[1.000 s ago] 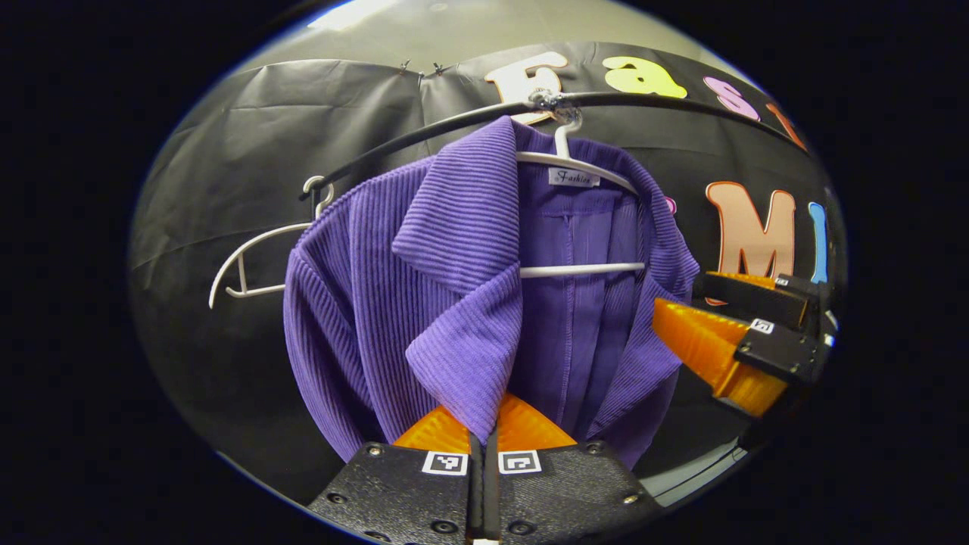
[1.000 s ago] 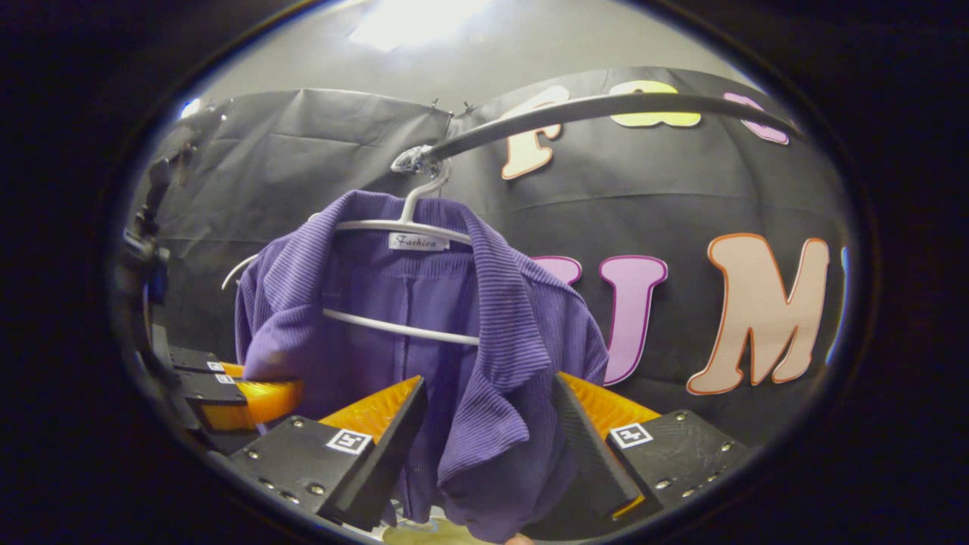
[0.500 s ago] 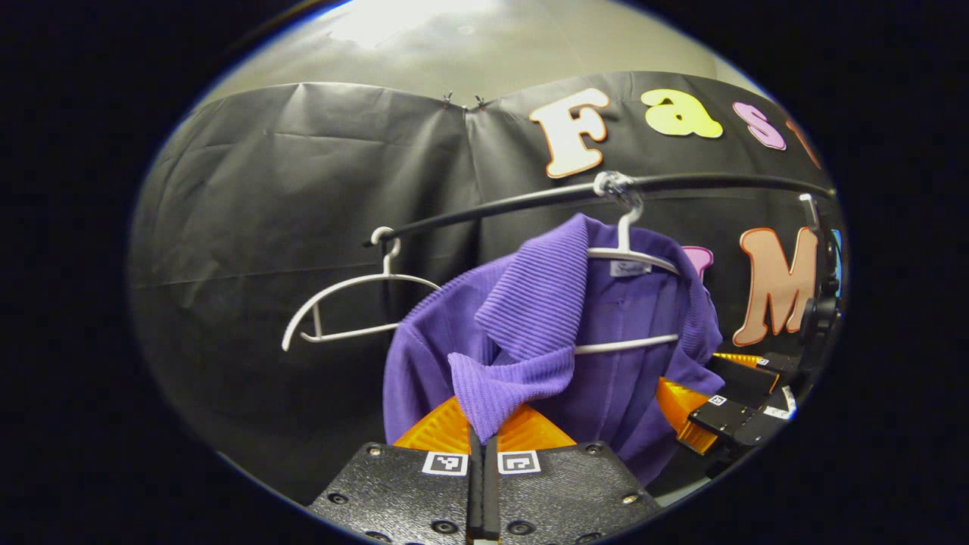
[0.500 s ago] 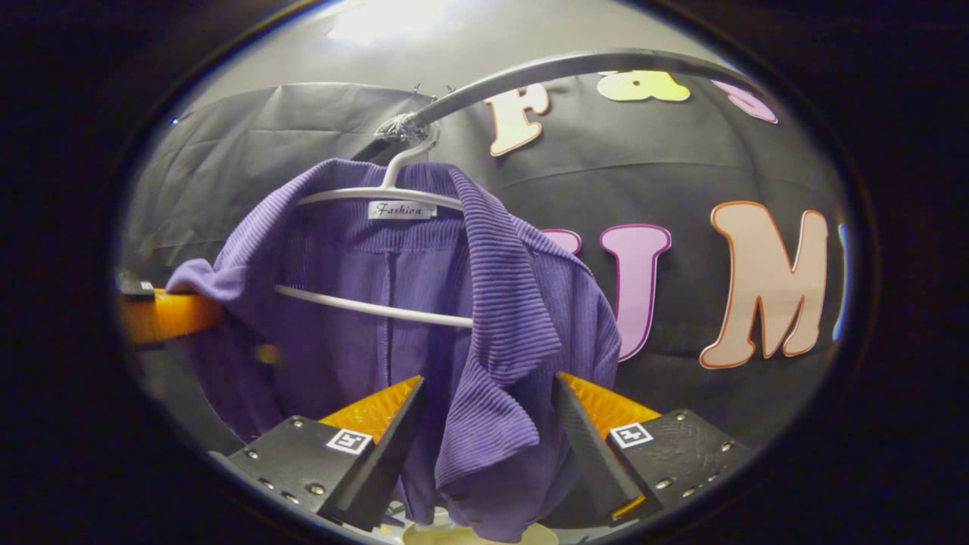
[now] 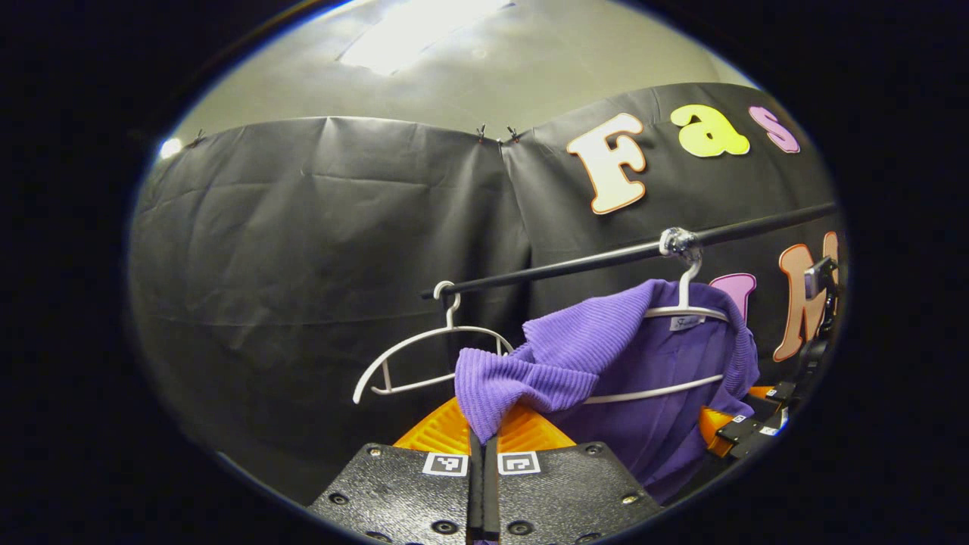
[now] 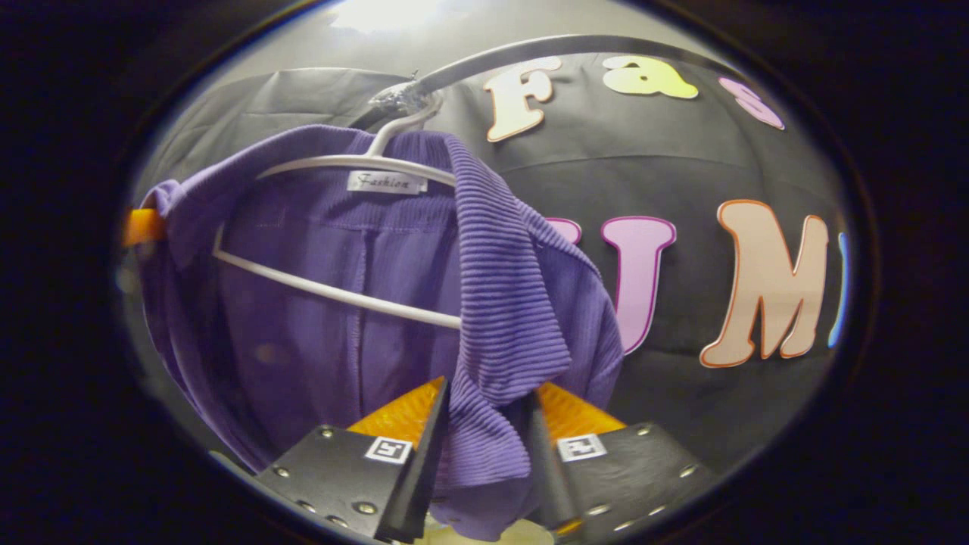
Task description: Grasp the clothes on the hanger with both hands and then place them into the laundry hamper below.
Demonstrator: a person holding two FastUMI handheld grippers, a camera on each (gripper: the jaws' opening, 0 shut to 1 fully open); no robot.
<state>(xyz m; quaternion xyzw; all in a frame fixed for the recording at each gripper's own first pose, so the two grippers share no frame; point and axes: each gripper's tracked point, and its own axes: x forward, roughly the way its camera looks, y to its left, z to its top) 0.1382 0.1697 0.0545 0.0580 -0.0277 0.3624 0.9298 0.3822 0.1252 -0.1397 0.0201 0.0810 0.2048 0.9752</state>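
A purple ribbed jacket (image 5: 643, 371) hangs on a white hanger (image 5: 685, 310) from a black rail (image 5: 590, 263). My left gripper (image 5: 482, 446) is shut on the jacket's front edge, and that side of the cloth is drawn off toward it. In the right gripper view the jacket (image 6: 325, 250) is close and its other lapel (image 6: 500, 333) hangs down between the fingers of my right gripper (image 6: 484, 454). Those jaws stand partly closed around the lapel with a gap left. The left gripper (image 6: 142, 225) shows at the far left edge with cloth stretched to it. The right gripper (image 5: 746, 431) shows low beside the jacket.
An empty white hanger (image 5: 424, 356) hangs at the rail's end, left of the jacket. The black cloth wall (image 5: 303, 250) stands close behind. A pale rim (image 6: 522, 534) shows under the jacket's hem.
My left gripper has drawn back and sideways with the cloth, stretching the jacket off that hanger shoulder. The right gripper has moved closer and its fingers have narrowed around the lapel.
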